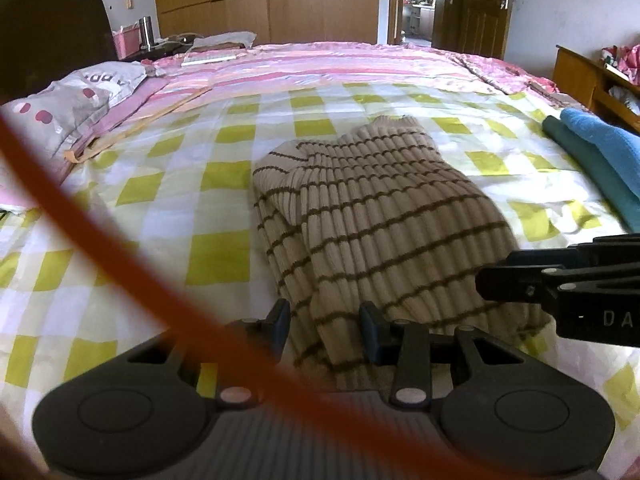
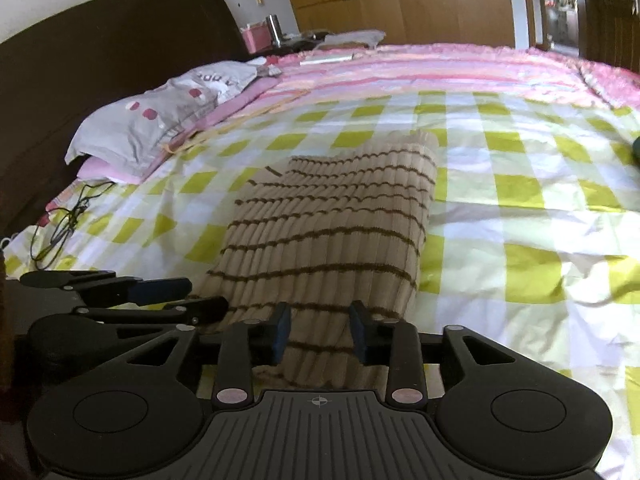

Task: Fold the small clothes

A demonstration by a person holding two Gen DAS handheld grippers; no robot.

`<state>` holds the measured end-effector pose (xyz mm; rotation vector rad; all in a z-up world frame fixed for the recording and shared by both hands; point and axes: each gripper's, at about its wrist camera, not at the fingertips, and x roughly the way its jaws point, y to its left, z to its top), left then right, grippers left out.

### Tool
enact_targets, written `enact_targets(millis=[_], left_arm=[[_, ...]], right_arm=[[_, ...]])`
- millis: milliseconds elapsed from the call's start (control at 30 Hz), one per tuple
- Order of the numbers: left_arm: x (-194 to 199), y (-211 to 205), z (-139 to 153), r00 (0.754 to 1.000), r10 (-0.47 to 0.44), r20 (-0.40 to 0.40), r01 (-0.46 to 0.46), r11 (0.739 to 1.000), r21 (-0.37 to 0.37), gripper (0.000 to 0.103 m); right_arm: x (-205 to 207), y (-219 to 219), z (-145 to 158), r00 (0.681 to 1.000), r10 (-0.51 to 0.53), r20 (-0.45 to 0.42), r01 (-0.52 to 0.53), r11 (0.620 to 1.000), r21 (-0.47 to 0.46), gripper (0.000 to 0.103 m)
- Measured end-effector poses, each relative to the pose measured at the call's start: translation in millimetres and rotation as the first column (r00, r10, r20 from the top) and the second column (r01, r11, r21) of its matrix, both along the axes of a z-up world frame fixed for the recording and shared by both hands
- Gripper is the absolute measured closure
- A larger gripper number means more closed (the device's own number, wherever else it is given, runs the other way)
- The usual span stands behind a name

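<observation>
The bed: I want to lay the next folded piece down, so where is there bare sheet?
Bare checked sheet lies right of the striped sweater, up to the pink quilt. Another patch lies between the sweater and the pillow. Crowded: the near edge with both grippers, the blue towels and the cable.

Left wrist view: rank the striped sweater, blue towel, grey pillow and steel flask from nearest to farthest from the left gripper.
From the left gripper:
1. Striped sweater, between its fingers.
2. Blue towel, right side.
3. Grey pillow, far left; close to the towel, hard to call.
4. Steel flask, back left on the nightstand.
</observation>
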<state>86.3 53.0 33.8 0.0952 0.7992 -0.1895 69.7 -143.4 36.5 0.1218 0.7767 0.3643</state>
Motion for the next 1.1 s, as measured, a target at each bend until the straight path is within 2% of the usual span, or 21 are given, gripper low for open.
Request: enact_targets(millis=[233,433,533,933,1100], left_arm=[[-29,-9,2,0.999,-0.024,0.026,0.023,0.999,0.04,0.055],[-51,-14,0,0.999,-0.028,0.034,0.027,0.999,0.044,0.047],[-58,-19,-1,0.998,-0.038,0.045,0.035,0.997,0.068,0.045],[-79,-27,-8,0.998,-0.042,0.048,0.039,0.997,0.07,0.039],[-86,-27,-9,0.998,-0.041,0.053,0.037,0.996,0.079,0.032]], right_arm=[[-31,-4,0,0.999,-0.037,0.025,0.037,0.999,0.0,0.05],[-57,-4,-6,0.996,-0.062,0.066,0.065,0.996,-0.056,0.043],[-64,-7,-9,0.996,-0.067,0.06,0.07,0.996,-0.054,0.041],[-82,-16,-18,0.993,-0.112,0.045,0.113,0.993,-0.036,0.04],[-90,-15,-23,0.993,-0.116,0.038,0.117,0.993,-0.033,0.037]])
